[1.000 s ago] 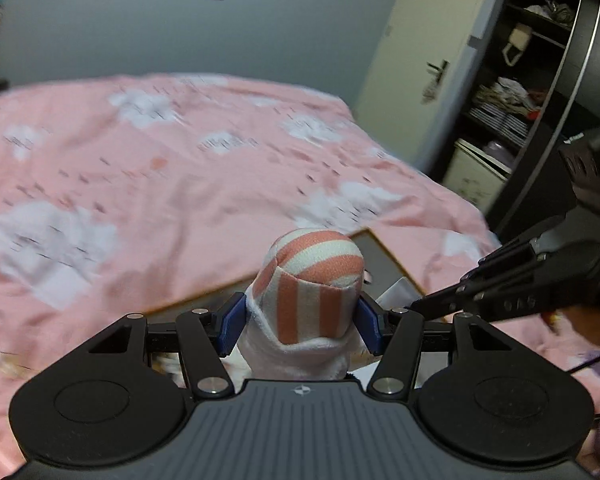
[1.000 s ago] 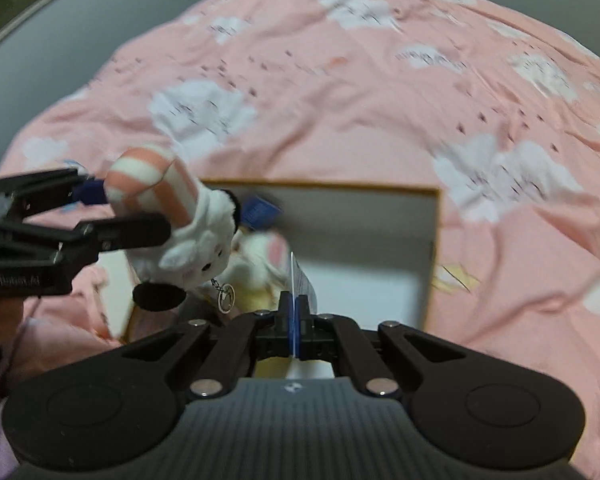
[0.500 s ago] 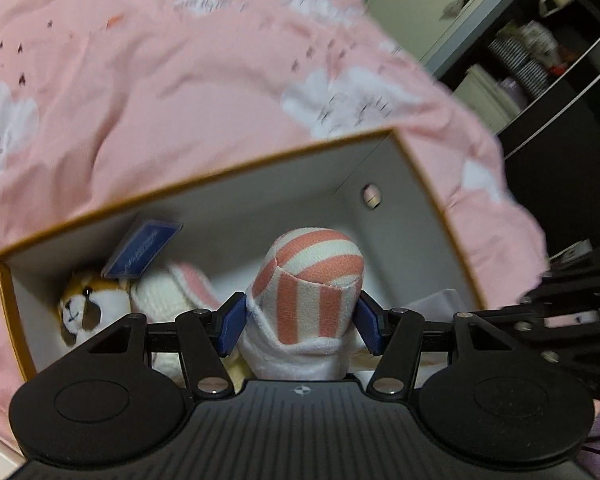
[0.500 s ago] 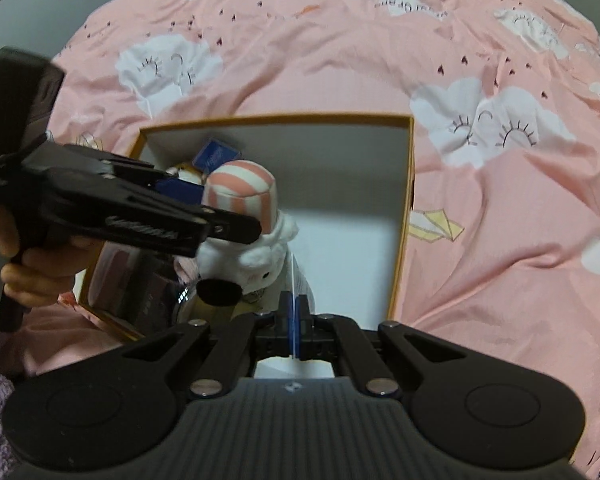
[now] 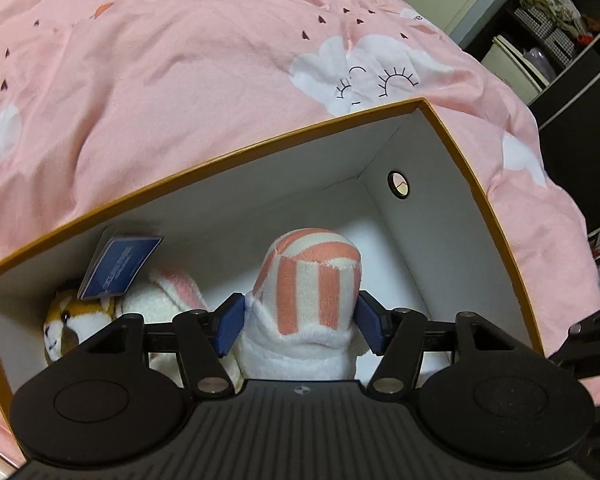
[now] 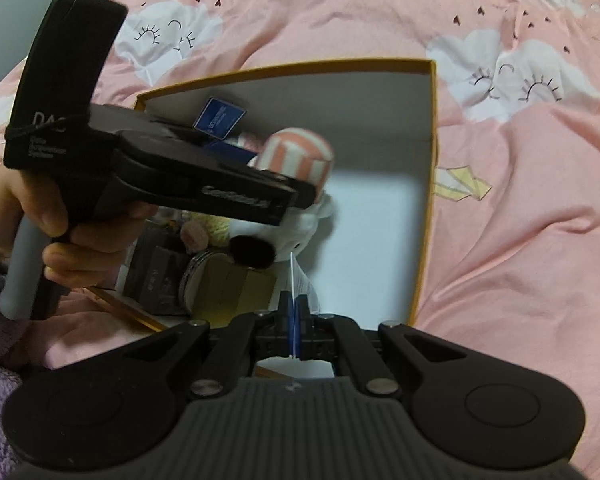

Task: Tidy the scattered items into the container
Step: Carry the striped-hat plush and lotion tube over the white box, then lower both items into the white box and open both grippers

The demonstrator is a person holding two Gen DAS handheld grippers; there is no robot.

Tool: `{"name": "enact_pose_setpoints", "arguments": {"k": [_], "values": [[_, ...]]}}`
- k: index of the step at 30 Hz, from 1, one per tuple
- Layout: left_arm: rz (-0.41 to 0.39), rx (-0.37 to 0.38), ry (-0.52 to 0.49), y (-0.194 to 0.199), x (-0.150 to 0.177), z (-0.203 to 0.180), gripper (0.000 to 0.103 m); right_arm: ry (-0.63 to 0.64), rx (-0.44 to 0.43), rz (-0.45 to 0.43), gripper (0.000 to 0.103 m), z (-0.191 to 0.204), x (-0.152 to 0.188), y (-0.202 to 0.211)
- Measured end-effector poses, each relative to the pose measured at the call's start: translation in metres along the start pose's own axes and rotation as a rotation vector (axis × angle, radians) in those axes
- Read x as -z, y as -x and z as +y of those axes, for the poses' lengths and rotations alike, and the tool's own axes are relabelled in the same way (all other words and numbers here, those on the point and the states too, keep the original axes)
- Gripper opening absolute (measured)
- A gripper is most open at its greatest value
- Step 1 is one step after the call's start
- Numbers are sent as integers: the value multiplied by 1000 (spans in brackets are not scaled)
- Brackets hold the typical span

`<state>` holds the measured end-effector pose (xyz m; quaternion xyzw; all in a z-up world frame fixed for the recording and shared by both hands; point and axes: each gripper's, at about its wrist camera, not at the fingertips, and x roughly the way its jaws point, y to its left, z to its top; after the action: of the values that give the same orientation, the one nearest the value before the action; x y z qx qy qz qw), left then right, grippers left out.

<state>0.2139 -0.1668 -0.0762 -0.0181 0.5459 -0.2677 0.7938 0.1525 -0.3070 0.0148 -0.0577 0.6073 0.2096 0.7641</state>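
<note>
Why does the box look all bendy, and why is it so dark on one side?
Left wrist view: the fisheye lens bows the box rim into a curve; the striped plush toy is sharp, the wardrobe corner dark. Right wrist view: the left gripper shades the box's left side, and the toy looks slightly blurred.

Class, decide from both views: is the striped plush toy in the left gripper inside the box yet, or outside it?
Inside, but not released. The striped plush toy sits below the box rim, white walls around it, clamped in the left gripper.
</note>
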Motion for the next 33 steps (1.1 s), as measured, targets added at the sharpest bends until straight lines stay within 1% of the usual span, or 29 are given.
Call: {"name": "enact_pose_setpoints", "arguments": {"k": [5, 13, 18, 22, 25, 29, 31, 33], "values": [[-22, 16, -17, 13, 3, 1, 71, -11, -23, 24, 0, 7, 3, -6], [-76, 23, -55, 35, 6, -3, 70, -41, -30, 36, 2, 17, 4, -15], [-93, -3, -63, 46, 11, -1, 70, -51, -62, 54, 4, 23, 4, -19], [-116, -50, -64, 55, 17, 3, 70, -53, -82, 66, 8, 25, 4, -20], [-130, -80, -58, 60, 20, 7, 70, -44, -84, 77, 9, 28, 1, -20], [-130, -80, -59, 63, 24, 10, 68, -27, -73, 59, 11, 30, -1, -13], [-130, -80, -64, 63, 26, 10, 66, -21, -58, 35, 13, 29, -4, -7], [-132, -90, -68, 64, 28, 10, 65, -14, -24, -8, 15, 27, -7, -1]]}}
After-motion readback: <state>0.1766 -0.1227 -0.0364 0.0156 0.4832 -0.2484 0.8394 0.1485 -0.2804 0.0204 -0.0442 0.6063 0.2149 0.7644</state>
